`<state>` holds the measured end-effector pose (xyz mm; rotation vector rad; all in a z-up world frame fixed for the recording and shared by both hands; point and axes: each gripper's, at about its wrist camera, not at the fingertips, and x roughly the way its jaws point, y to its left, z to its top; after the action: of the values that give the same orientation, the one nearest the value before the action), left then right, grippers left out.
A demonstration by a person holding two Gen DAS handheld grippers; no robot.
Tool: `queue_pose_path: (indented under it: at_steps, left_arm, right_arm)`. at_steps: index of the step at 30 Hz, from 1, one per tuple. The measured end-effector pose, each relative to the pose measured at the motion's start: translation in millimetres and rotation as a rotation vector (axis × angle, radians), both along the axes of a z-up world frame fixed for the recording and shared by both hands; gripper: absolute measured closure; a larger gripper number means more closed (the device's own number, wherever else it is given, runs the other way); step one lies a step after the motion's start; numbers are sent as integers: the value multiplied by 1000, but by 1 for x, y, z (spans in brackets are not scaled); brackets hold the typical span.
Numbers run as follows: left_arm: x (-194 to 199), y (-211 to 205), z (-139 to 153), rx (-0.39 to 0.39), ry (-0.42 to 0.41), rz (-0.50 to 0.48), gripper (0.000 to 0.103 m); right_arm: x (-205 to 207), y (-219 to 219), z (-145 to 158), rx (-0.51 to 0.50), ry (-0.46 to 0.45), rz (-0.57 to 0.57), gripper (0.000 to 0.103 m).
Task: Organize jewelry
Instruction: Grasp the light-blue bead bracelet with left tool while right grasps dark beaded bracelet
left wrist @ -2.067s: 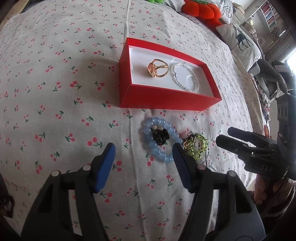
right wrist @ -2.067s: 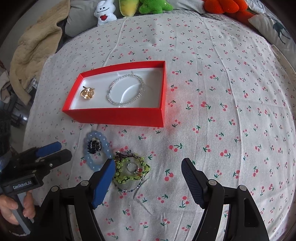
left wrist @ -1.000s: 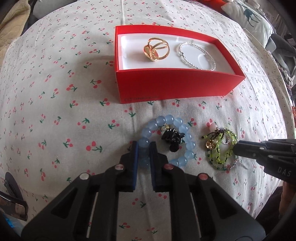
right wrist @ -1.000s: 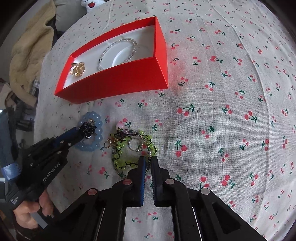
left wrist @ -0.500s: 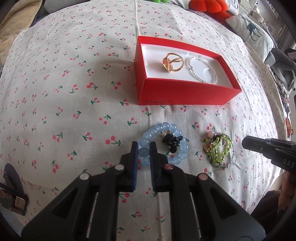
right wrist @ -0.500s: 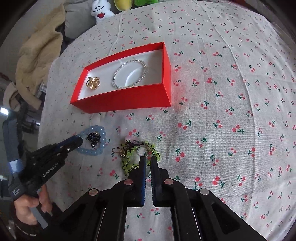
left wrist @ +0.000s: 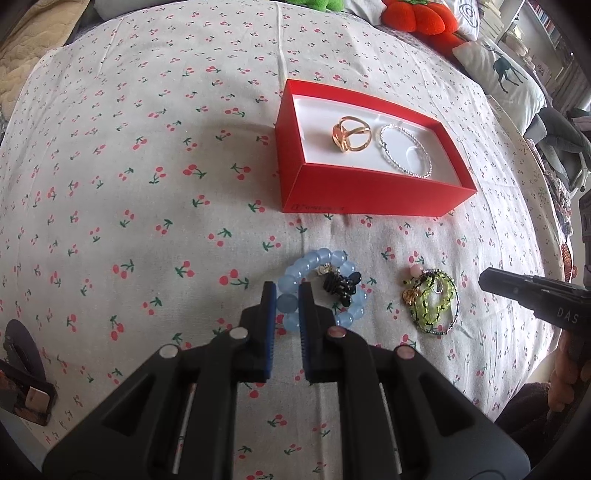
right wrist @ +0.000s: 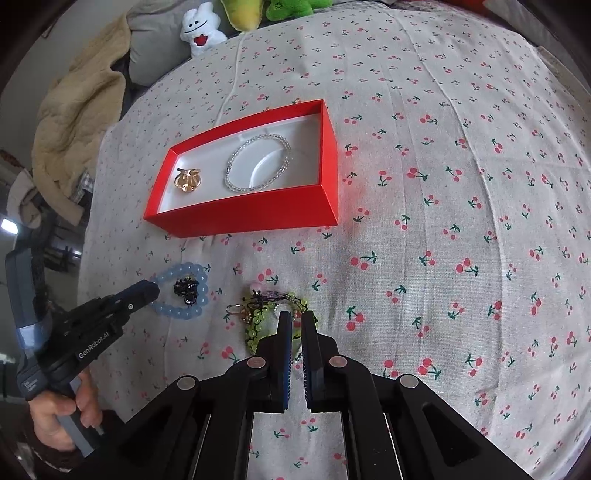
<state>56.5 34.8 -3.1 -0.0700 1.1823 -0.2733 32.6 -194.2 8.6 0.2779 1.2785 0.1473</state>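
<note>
My left gripper [left wrist: 287, 291] is shut on the blue bead bracelet [left wrist: 316, 264], pinching its near beads; a black charm [left wrist: 340, 285] hangs inside the loop. It also shows in the right wrist view [right wrist: 181, 314]. My right gripper [right wrist: 294, 319] is shut on the green bead bracelet [right wrist: 258, 325], seen in the left wrist view [left wrist: 432, 306] too. Both bracelets are held just in front of the red box [left wrist: 369, 206], [right wrist: 251, 218], which holds a gold ring [left wrist: 349, 138] and a silver bracelet [left wrist: 406, 157].
The cherry-print cloth [left wrist: 129, 166] covers the bed. Plush toys [right wrist: 201, 27] and a beige blanket [right wrist: 77, 96] lie at the far edge. An orange plush [left wrist: 417, 18] and a deer pillow [left wrist: 502, 74] sit far right.
Both grippers closed on their bracelets about a second ago and have since lifted back a little, each carrying its bracelet; the box looks farther away.
</note>
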Motion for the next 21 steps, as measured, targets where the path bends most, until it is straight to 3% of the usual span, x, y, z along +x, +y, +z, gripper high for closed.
queue_pose_path:
  at_steps: [1, 3, 10, 11, 13, 14, 16, 20, 21]
  left_arm:
    - [0, 1, 0, -4, 3, 3, 90]
    - [1, 2, -1, -13, 10, 6, 90]
    - [5, 6, -6, -41, 45, 33, 86]
    - [6, 5, -7, -37, 48, 35, 84]
    - [8, 4, -12, -24, 63, 38, 84]
    - [9, 3, -16, -19, 75, 41, 84]
    - [10, 0, -21, -9, 85, 44, 84]
    - [7, -10, -24, 44, 59, 24, 84]
    - [7, -12, -25, 53, 54, 21, 84]
  right_arm:
    - [1, -1, -2, -2, 6, -4, 96]
    - [2, -3, -6, 0, 22, -14, 84]
    - [3, -2, -22, 14, 88, -11, 78]
    - [3, -1, -23, 14, 93, -9, 73]
    - [1, 1, -25, 11, 99, -7, 53]
    - [0, 1, -25, 9, 92, -9, 50]
    - [0, 4, -26, -2, 87, -3, 51]
    - [-1, 12, -35, -18, 112, 21, 79]
    - [-2, 16, -38, -34, 120, 31, 81]
